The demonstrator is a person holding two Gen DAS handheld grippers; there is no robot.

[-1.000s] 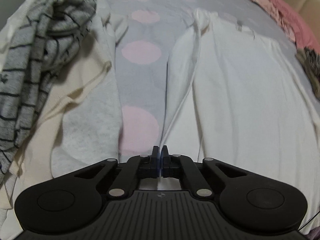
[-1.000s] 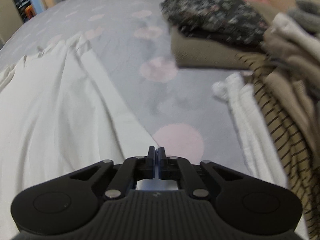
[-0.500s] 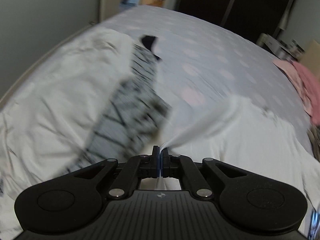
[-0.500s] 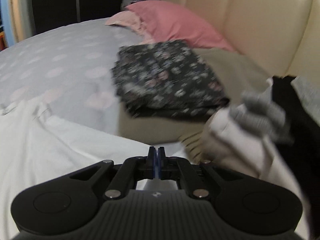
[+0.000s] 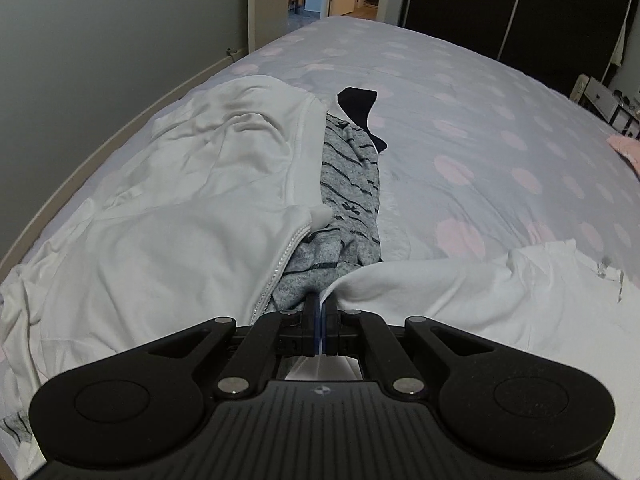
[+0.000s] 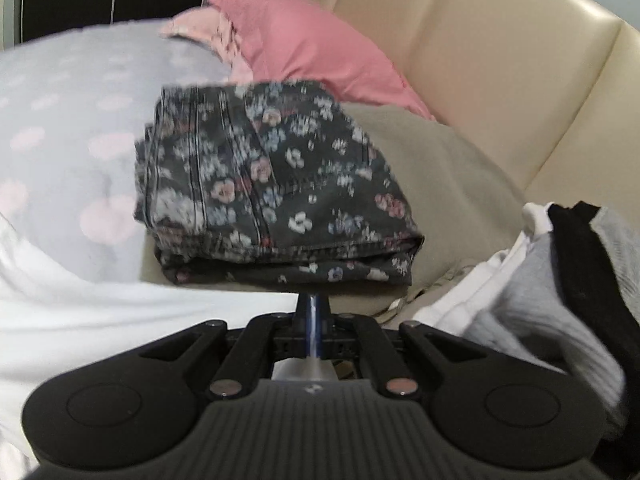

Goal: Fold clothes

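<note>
A white garment (image 5: 480,300) lies spread on the dotted bedsheet (image 5: 460,100), running right from my left gripper (image 5: 321,306), which is shut on its edge. In the right wrist view the same white garment (image 6: 100,312) fills the lower left, and my right gripper (image 6: 313,308) is shut, with white cloth showing behind the fingers. Just ahead of the right gripper sits a folded dark floral garment (image 6: 272,184) on top of a folded tan one (image 6: 440,184).
A heap of white clothes (image 5: 180,208) and a grey striped garment (image 5: 344,200) lie left of my left gripper, with a black piece (image 5: 360,108) beyond. White, grey and black clothes (image 6: 552,280) pile up at right. A pink pillow (image 6: 304,48) leans on the cream headboard (image 6: 500,60).
Both grippers have lifted and tilted up with the white garment's edge, still shut. The views swung from looking down at the bed to looking across it toward the doorway and the headboard.
</note>
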